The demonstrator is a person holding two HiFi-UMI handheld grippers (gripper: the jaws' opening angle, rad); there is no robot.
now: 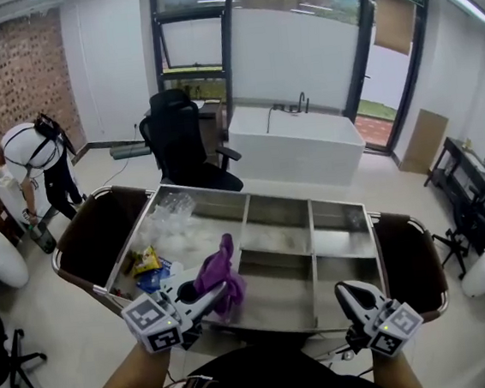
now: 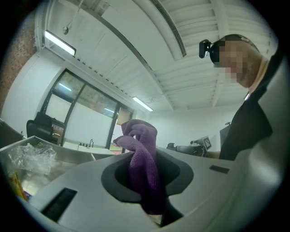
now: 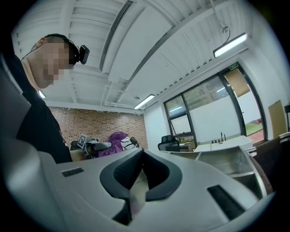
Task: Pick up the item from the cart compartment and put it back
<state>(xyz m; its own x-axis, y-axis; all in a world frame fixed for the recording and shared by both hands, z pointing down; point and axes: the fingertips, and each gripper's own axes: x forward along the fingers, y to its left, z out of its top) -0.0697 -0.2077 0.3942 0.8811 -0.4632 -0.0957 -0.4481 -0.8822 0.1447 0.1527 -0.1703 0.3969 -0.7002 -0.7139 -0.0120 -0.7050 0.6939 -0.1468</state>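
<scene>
A purple cloth (image 1: 219, 271) hangs above the near left part of the metal cart (image 1: 310, 225), held up by my left gripper (image 1: 209, 297). In the left gripper view the jaws pinch the cloth (image 2: 143, 156) at its lower part, and its free end stands up in a bunch above the left gripper (image 2: 146, 183). My right gripper (image 1: 349, 293) is raised at the cart's near right corner, over no compartment. In its own view the right gripper (image 3: 135, 199) is shut with nothing between the jaws. That view also shows the cloth (image 3: 114, 141) far off to the left.
The cart's left bin holds clear plastic bags (image 1: 170, 222) and coloured snack packets (image 1: 147, 263); its middle and right compartments look bare. Brown bags (image 1: 100, 230) hang at both ends of the cart. A black office chair (image 1: 184, 143) and white counter (image 1: 298, 144) stand beyond. A person (image 1: 37, 163) is by the brick wall.
</scene>
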